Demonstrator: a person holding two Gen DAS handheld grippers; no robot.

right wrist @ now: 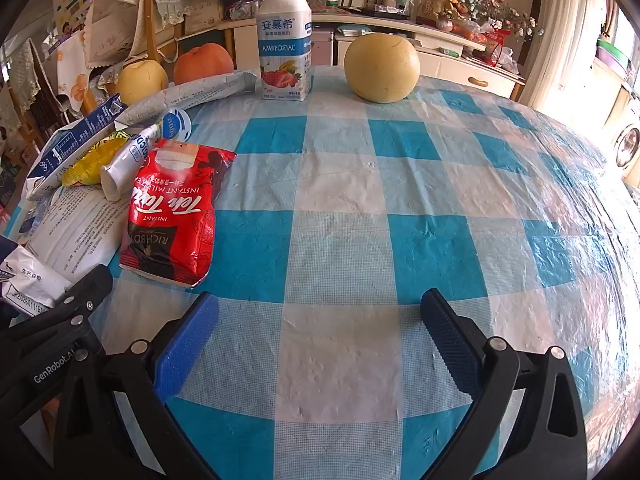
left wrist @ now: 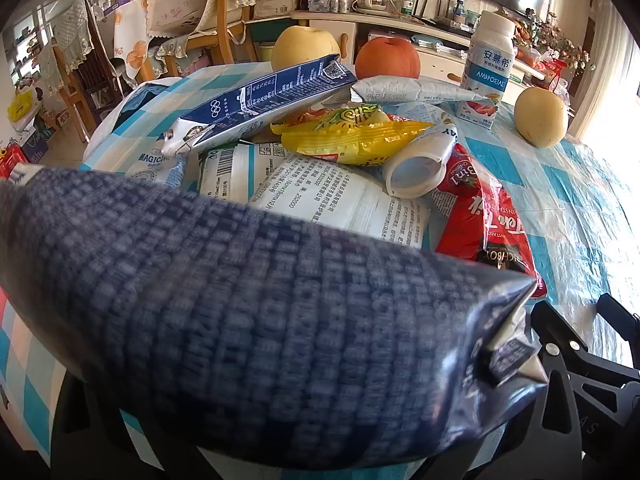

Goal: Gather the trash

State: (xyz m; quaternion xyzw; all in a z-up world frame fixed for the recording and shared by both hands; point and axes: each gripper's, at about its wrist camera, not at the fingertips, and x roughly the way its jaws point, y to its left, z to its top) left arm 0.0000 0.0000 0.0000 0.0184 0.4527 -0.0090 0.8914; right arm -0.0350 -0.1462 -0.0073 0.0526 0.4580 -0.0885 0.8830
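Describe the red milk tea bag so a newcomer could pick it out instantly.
Start at the blue-and-white checked tablecloth and find the litter pile at its left. The red milk tea bag lies flat on that pile's right edge, beside a white tube. It is the only red packet there.

Checked tablecloth table: red pouch, yogurt bottle, pear, wrapper pile.

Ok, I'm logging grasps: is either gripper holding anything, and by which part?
The right gripper is open and holds nothing. A blue carton lies across the left gripper, hiding its pads; whether it is gripped cannot be told.
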